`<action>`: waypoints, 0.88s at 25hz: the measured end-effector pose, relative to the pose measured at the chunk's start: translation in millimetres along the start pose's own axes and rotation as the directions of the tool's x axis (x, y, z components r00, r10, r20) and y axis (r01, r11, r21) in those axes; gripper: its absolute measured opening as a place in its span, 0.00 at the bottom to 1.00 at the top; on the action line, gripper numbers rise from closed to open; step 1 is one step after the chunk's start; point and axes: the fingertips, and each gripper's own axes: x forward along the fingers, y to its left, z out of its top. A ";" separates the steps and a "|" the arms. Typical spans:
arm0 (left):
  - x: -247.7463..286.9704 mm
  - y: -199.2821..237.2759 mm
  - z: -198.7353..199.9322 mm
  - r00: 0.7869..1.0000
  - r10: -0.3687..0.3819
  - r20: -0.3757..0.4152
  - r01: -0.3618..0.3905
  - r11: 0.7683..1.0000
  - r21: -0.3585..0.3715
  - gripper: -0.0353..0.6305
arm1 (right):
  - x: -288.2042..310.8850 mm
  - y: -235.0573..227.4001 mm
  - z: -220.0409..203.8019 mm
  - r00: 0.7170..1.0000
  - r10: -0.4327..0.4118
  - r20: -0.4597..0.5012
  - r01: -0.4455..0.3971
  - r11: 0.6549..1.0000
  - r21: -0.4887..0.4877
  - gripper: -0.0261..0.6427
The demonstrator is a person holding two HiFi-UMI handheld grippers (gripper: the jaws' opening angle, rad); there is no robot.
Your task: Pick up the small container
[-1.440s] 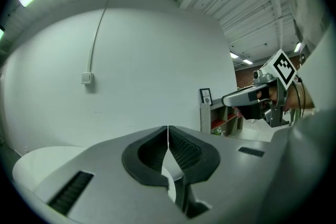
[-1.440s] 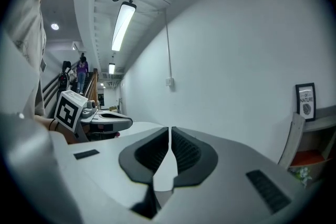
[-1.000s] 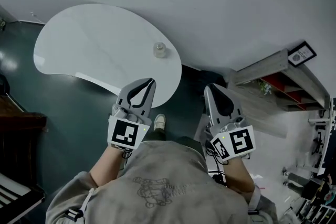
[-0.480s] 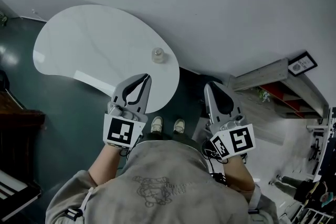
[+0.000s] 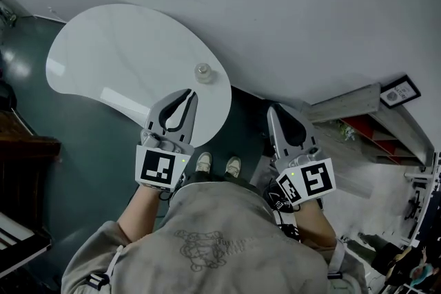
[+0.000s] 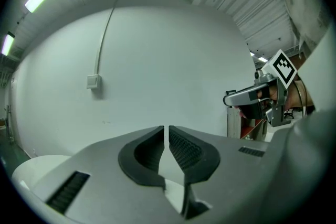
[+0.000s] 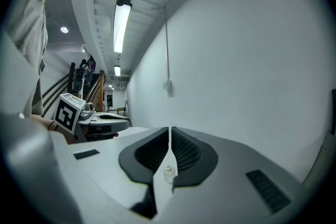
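Observation:
The small container (image 5: 202, 72), a clear squat jar, stands near the right edge of the white curved table (image 5: 117, 58). My left gripper (image 5: 189, 94) hovers over the table's near edge, just short of the container, its jaws shut with nothing between them. My right gripper (image 5: 272, 111) is off the table to the right, over dark floor, also shut and empty. In the right gripper view, the container (image 7: 168, 171) shows small and far off, low behind the closed jaws (image 7: 169, 129). The left gripper view has its shut jaws (image 6: 166, 128) pointing at the white wall; the container is hidden there.
A pale shelf unit (image 5: 344, 107) with red items stands at the right, a framed sign (image 5: 400, 91) by it. Dark furniture (image 5: 21, 155) lies at the left. The person's shoes (image 5: 204, 162) stand on dark floor below the table edge. A wall switch (image 6: 93, 81) is on the wall.
The view has shifted a little. My left gripper has drifted slightly left and forward over the table edge, and a second shoe has come into sight. Both grippers have stayed shut.

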 end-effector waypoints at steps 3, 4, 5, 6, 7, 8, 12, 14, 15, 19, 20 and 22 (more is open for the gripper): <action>9.1 -1.6 1.9 1.000 0.019 0.002 -0.019 1.000 0.003 0.08 | 4.4 -7.9 -2.3 1.000 0.022 -0.005 -0.022 1.000 -0.003 0.09; 11.9 -1.9 3.3 1.000 0.026 0.004 -0.026 1.000 0.004 0.08 | 6.3 -10.6 -3.1 1.000 0.029 -0.007 -0.029 1.000 -0.005 0.09; 14.9 -1.8 4.9 0.999 0.033 0.006 -0.033 0.999 0.001 0.08 | 8.3 -13.3 -4.0 0.999 0.037 -0.010 -0.037 0.999 -0.008 0.09; 18.3 -1.4 6.3 0.999 0.038 0.008 -0.038 0.999 -0.003 0.08 | 10.7 -15.9 -4.9 0.999 0.045 -0.013 -0.045 0.999 -0.012 0.09; 22.1 -0.4 7.3 0.999 0.043 0.009 -0.043 0.999 -0.004 0.09 | 13.5 -18.2 -5.7 0.998 0.054 -0.016 -0.054 0.998 -0.016 0.09; 26.5 0.8 7.3 0.999 0.048 0.006 -0.048 0.999 -0.001 0.11 | 16.9 -20.1 -6.3 0.998 0.063 -0.018 -0.064 0.998 -0.020 0.09; 48.1 6.7 -1.1 0.998 0.061 -0.023 -0.061 0.998 0.024 0.33 | 33.2 -25.9 -8.1 0.994 0.102 -0.024 -0.103 0.994 -0.034 0.09; 60.7 10.0 -7.3 0.998 0.063 -0.022 -0.062 0.997 0.040 0.39 | 42.4 -28.6 -8.8 0.993 0.117 -0.026 -0.118 0.992 -0.041 0.09; 67.5 11.3 -10.9 0.998 0.061 -0.020 -0.060 0.997 0.048 0.41 | 47.3 -30.4 -9.3 0.992 0.120 -0.025 -0.122 0.992 -0.045 0.09; 93.4 13.0 -31.9 0.998 0.045 -0.033 -0.043 0.997 0.062 0.48 | 64.9 -40.0 -14.5 0.993 0.117 -0.021 -0.118 0.992 -0.052 0.09; 99.7 13.9 -38.4 0.998 0.043 -0.039 -0.041 0.997 0.064 0.49 | 69.1 -42.9 -16.9 0.993 0.112 -0.022 -0.113 0.992 -0.049 0.09; 112.1 18.2 -52.4 0.998 0.045 -0.050 -0.042 0.997 0.061 0.52 | 78.4 -48.0 -22.4 0.994 0.104 -0.024 -0.105 0.994 -0.044 0.09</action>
